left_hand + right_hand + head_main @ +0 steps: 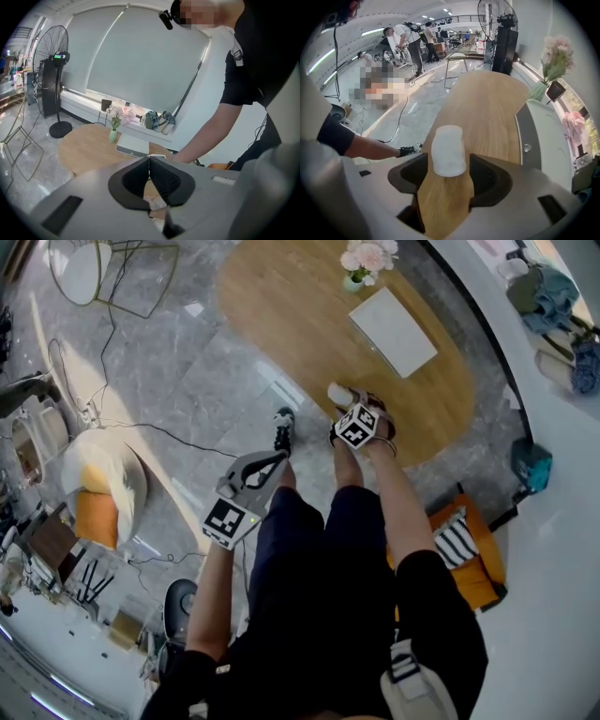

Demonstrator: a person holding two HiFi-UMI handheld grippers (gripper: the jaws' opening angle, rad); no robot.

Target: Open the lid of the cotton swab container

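The cotton swab container [448,150] is a frosted white, rounded tub that stands upright near the front edge of the wooden table [487,108]. Its lid seam does not show. My right gripper [448,168] points steeply down over it, open wide, with the tub between the jaws and a thin gap on each side. From the head view the container [337,393] peeks out just beyond the right gripper [349,409]. My left gripper [278,458] hangs off the table over the floor. Its jaws [149,159] are shut with nothing in them.
A flat white box [394,329] and a small vase of pink flowers [361,263] sit farther back on the oval table [281,315]. A standing fan [54,84] is beyond the table. Cables cross the marble floor. An orange cushion [469,549] lies at the right.
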